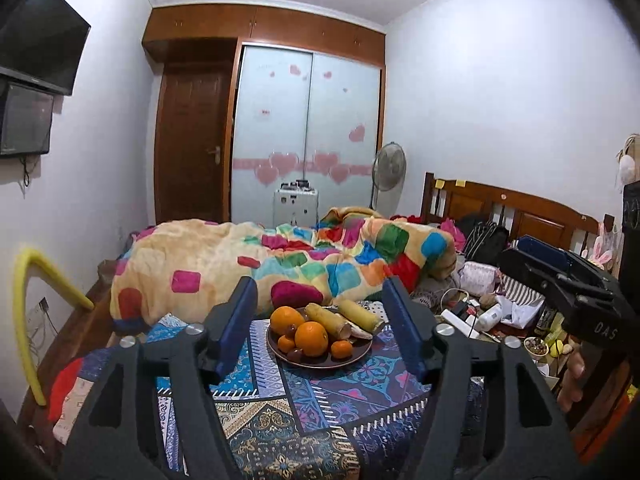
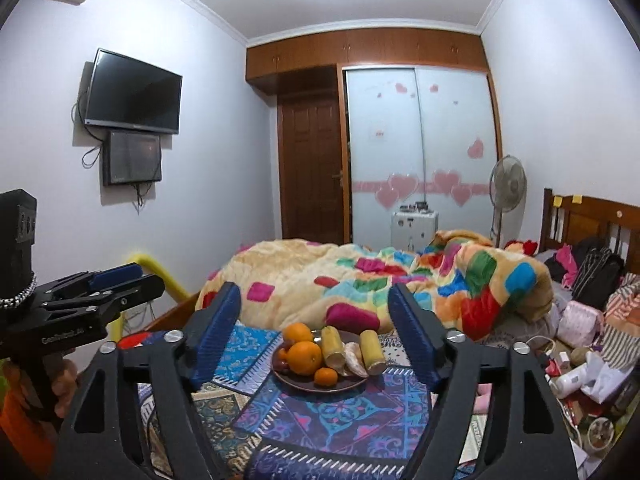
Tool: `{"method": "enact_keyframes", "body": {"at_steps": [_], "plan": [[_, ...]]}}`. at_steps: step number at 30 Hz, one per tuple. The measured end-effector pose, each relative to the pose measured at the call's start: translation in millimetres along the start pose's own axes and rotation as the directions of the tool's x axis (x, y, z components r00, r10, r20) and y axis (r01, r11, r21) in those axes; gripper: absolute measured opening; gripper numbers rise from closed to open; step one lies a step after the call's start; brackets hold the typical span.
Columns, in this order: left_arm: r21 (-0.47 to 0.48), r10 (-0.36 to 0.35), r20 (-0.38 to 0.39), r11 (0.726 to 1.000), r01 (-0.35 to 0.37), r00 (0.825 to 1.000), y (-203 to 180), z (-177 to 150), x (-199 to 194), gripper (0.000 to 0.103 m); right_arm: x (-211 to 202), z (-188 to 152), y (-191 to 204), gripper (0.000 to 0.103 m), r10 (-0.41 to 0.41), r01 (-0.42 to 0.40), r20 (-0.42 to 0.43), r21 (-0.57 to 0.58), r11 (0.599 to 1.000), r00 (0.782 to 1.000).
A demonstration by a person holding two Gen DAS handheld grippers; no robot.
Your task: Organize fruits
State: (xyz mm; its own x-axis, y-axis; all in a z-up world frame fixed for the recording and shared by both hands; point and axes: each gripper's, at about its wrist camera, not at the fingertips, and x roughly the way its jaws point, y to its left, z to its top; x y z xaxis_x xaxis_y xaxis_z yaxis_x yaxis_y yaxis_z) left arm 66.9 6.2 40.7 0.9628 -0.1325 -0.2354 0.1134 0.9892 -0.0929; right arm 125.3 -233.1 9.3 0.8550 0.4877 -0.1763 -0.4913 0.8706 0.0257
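On the left, the left tongs [image 1: 320, 320] stand wide apart and empty, held above the patterned cloth [image 1: 304, 400] that covers the worktop. The dark plate [image 1: 320, 362] of fruit lies straight ahead of them, framed between the two blue pads, well short of contact. On it two big oranges [image 1: 311, 338] sit to the left and front, small tangerines [image 1: 342, 349] around them, some small dark fruits at the near rim. Two yellow-green stalk pieces [image 1: 358, 315] lie to the right, their long axes running away and leftward, cut ends toward the tongs.

Further right, the right tongs [image 2: 316, 326] are also wide and hold nothing. In their view the plate [image 2: 320, 386] is again dead ahead, with the stalk pieces [image 2: 372, 348] nearly end-on.

Neither hand looks clearly nearer; the oranges lean toward the left tongs, the stalks toward the right. Behind the plate a bright blanket [image 1: 280, 264] is heaped on the bed
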Motion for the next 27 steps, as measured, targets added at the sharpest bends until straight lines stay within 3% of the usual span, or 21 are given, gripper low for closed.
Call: {"method": "enact_keyframes", "body": {"at_steps": [10,15,27], "plan": [[0.025,0.026,0.055,0.999,-0.028,0.998,-11.1,-7.4,-33.1,0.089,-25.0,-5.2,8.4,0.102,-0.032,0.032,0.046,0.005,0.999,0.998],[0.047,0.044,0.070,0.998,-0.047,0.997,-17.2,-9.0,-36.4,0.099,-33.6,-8.8,16.0,0.103,-0.060,0.061,0.056,-0.015,0.998,0.997],[0.049,0.056,0.083,0.997,-0.060,0.995,-22.1,-12.4,-40.7,0.103,-41.7,-14.8,17.1,0.103,-0.061,0.061,0.055,-0.004,0.998,0.997]]}}
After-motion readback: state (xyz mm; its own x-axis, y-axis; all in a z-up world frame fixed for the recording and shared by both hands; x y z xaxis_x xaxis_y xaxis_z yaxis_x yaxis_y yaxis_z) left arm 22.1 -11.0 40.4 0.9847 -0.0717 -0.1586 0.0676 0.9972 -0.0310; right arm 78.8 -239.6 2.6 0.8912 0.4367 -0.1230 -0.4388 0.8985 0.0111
